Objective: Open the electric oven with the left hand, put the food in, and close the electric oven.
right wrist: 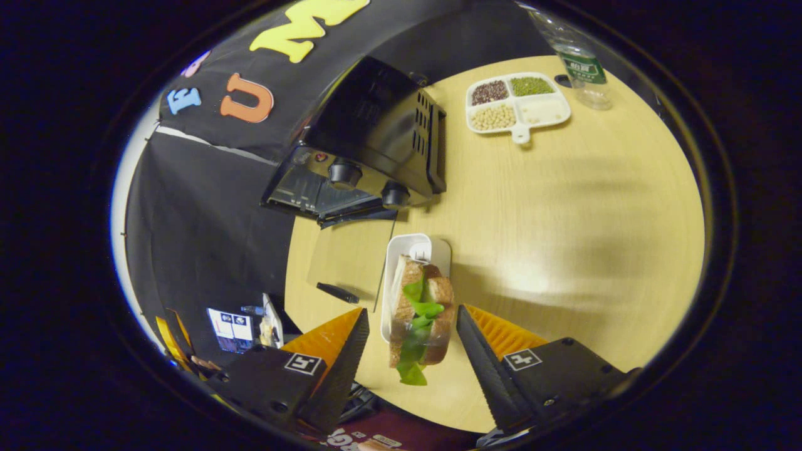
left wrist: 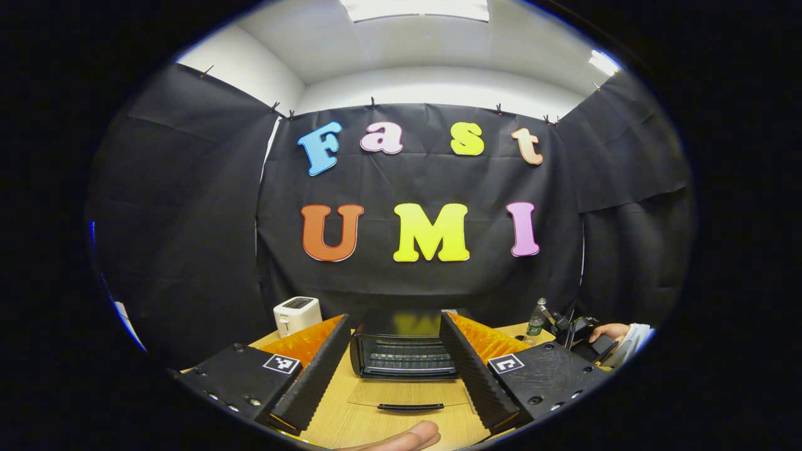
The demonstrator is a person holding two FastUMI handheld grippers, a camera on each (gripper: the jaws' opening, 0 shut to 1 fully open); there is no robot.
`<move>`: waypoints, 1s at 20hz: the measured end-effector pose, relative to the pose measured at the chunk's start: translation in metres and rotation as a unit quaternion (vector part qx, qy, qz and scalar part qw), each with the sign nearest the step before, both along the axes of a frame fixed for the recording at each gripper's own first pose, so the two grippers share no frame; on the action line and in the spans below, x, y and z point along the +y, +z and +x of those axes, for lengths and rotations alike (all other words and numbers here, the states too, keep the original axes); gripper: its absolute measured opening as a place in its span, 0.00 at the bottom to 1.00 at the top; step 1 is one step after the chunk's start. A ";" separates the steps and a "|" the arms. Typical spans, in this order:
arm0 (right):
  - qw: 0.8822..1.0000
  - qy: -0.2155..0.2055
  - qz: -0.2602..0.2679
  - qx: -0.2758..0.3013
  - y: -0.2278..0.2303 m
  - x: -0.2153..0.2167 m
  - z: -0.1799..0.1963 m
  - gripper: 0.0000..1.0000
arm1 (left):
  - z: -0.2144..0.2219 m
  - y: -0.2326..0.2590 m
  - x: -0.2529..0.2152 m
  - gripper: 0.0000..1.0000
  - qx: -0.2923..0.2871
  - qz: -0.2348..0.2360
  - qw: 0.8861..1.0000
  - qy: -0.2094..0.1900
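Note:
The black electric oven stands straight ahead on the wooden table, its glass door folded down flat with the handle toward me. My left gripper is open and empty, a little short of the door, its fingers framing the oven mouth. In the right gripper view the oven is at upper left, its door down. A sandwich with green lettuce stands on a white tray beside the door. My right gripper is open around the sandwich, with a gap on each side.
A white toaster sits left of the oven. A divided white plate of beans and a water bottle stand behind the oven's right side. A person's hand is at the far right, and a fingertip at the bottom edge.

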State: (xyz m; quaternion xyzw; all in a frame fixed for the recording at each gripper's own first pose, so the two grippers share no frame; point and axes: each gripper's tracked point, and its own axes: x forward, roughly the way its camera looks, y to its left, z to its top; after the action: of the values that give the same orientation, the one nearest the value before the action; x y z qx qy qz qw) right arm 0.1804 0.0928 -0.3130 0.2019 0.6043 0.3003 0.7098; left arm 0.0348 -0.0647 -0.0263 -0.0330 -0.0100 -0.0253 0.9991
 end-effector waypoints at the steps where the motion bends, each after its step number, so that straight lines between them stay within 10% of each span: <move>1: 1.000 -0.001 -0.001 0.007 -0.002 0.003 0.001 0.89 | 0.000 -0.003 -0.002 0.93 0.004 0.000 1.000 -0.003; 7: 0.999 -0.017 0.001 0.035 -0.010 0.003 0.003 0.45 | 0.002 -0.016 -0.006 0.94 0.018 -0.006 1.000 -0.017; 9: 0.999 -0.019 0.009 0.035 -0.008 0.004 0.000 0.53 | 0.000 -0.015 -0.006 0.94 0.019 -0.018 0.999 -0.025; 12: 0.999 -0.031 0.005 0.029 -0.005 0.003 -0.003 0.31 | -0.005 -0.016 0.001 0.94 0.018 -0.034 0.999 -0.029; 20: 0.996 -0.078 0.020 -0.037 0.044 0.003 -0.036 0.38 | -0.027 -0.019 0.024 0.92 0.009 -0.028 0.999 -0.038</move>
State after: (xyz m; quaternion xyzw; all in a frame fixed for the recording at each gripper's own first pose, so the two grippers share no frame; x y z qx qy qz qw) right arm 0.1447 0.0961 -0.2693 0.2513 0.5539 0.2634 0.7487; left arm 0.0077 -0.0408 -0.0456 -0.0611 -0.0003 -0.0630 0.9961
